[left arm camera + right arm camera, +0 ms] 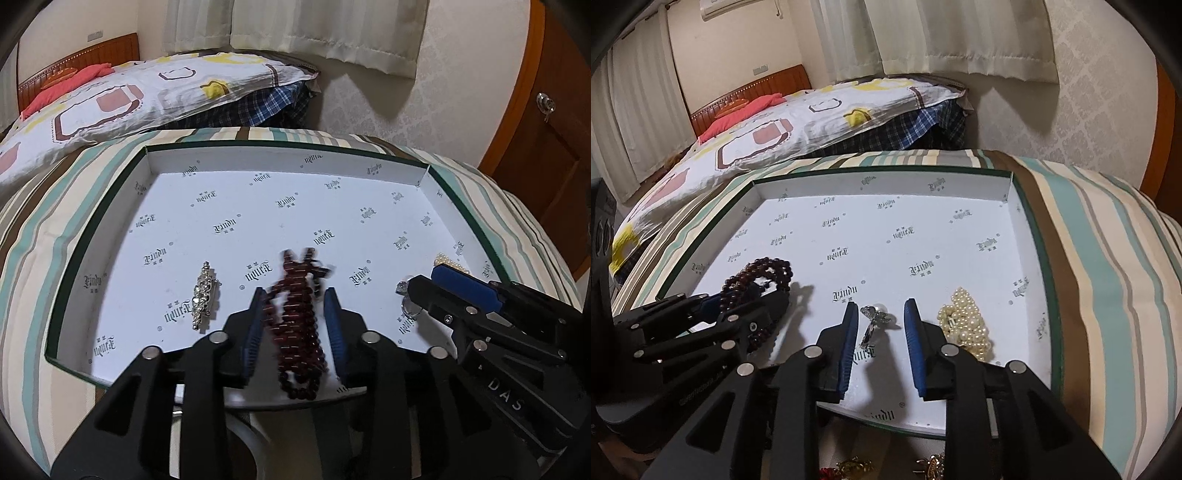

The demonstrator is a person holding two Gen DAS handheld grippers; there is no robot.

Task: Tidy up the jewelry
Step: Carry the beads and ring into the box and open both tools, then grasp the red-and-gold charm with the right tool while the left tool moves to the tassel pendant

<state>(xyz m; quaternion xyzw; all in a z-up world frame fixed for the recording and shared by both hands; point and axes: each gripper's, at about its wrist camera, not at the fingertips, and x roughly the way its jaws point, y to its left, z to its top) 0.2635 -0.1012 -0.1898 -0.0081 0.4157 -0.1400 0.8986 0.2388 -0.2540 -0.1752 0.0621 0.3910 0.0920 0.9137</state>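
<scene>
While both grippers hang over the near edge of the box lid (99,206), which is laid on the striped bed (1108,258), four pieces are seen inside it. A crystal brooch (204,295) is placed toward the near-left corner. A dark red bead bracelet (299,325) is blurred between the spread jaws of the left gripper (295,317); the pads are not pressed on it, so it is judged released or dropping, though contact with the lid floor cannot be told. A small silver pearl piece (875,321) is lying on the floor between the jaws of the right gripper (881,332), which are also spread and clear of it. A pearl strand (967,325) is heaped just beside the right jaw, toward the near-right corner.

Progress, as judged: four items are deposited along the near edge; the far half of the lid is unused. Gold-coloured pieces (855,467) are glimpsed below the near edge, outside the lid, so more transfers are presumably left. How many remain cannot be told.
</scene>
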